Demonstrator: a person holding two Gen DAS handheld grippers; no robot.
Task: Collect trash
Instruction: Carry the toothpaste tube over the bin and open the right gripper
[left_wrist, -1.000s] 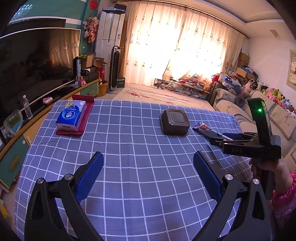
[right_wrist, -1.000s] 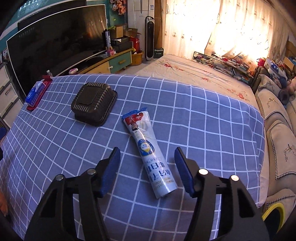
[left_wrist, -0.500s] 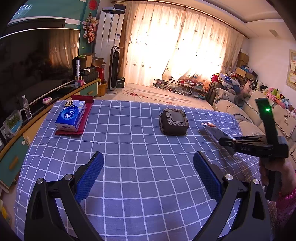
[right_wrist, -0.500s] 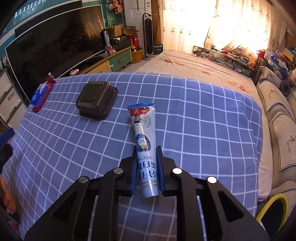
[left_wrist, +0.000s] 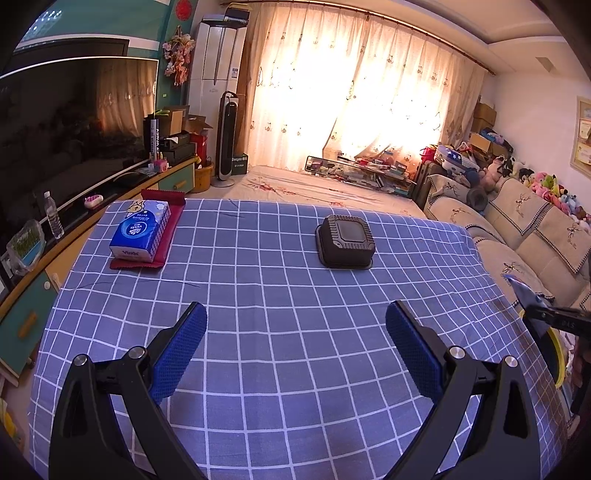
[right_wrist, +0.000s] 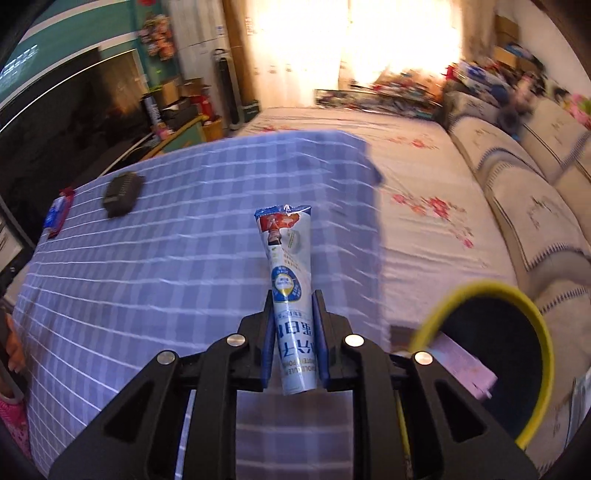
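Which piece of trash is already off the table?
The white tube, clamped in the right hand-held gripper; the black container sits on the tablecloth.

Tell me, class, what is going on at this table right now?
A person holding tongs in each hand is clearing trash. The right tongs are clamped on a long white-and-blue wrapper, held off the checked tablecloth close to a yellow-rimmed bin beside the table. The left tongs hang open and empty over the cloth. A black container and a blue tissue pack sit on the table.
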